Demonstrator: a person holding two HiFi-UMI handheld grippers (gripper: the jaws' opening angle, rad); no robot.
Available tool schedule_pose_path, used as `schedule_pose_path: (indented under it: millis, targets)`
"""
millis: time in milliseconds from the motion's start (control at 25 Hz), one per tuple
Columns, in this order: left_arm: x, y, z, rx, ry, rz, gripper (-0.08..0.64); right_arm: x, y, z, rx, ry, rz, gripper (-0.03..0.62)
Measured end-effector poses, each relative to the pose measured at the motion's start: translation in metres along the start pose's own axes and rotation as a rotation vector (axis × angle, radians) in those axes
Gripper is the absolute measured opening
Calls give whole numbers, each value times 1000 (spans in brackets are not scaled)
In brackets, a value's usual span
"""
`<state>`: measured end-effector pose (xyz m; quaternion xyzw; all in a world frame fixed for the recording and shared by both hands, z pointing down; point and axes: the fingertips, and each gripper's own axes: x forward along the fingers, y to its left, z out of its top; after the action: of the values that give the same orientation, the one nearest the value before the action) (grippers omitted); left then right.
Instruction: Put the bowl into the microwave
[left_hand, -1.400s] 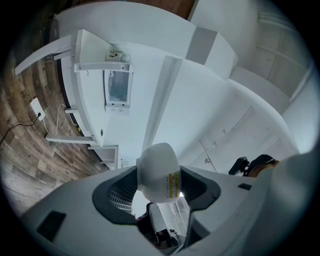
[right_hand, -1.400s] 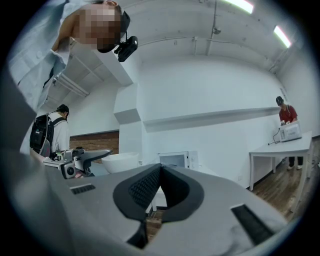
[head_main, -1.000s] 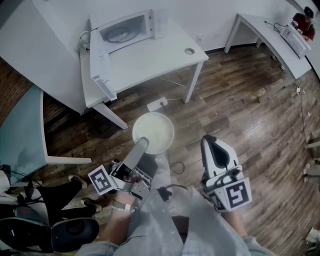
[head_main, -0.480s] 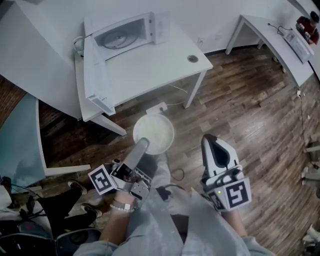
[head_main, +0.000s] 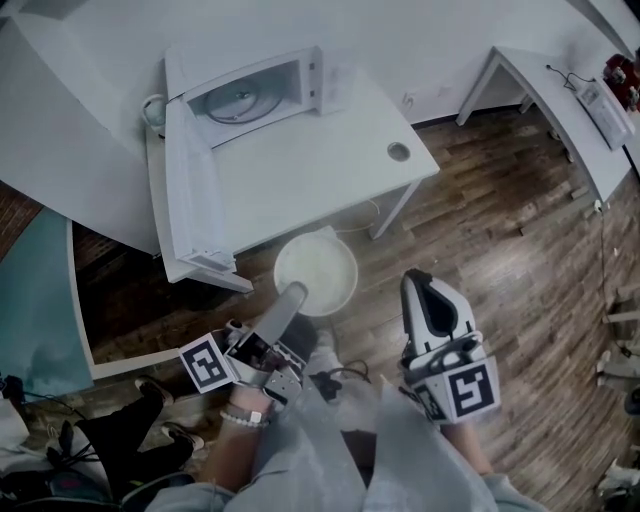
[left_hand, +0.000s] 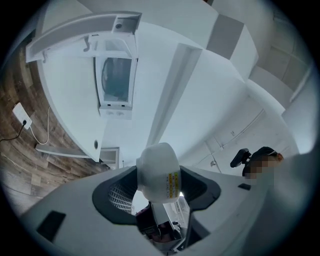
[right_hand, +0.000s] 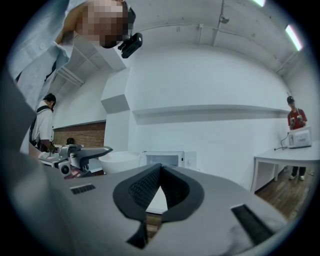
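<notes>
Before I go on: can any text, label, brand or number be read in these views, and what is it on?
Nothing can be read.
On the bowl, yellow sticker: printed, but too small and blurred to read.
On the left gripper and right gripper, marker cubes: black-and-white square patterns, not text.
On the microwave: no legible label or number.

The left tool (head_main: 292, 293) is held low at the person's left and pointed forward. Its jaws are closed across the wall of the bowl (head_main: 318, 268), which is carried at their tips. A bracelet (head_main: 243, 413) is worn on that arm. The right tool (head_main: 421, 287) is held alongside, apart from the left, also pointed forward. Its jaws are pressed together, with nothing gripped between them.
</notes>
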<state>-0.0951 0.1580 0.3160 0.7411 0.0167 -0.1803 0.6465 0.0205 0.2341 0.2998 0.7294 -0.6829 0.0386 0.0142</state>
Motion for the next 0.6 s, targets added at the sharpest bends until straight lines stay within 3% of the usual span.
schedule_pose_path:
  millis: [600]
  targets:
    - [39,26,55,-41,16,-8,245,90,-19,0,-16,26,3,-2]
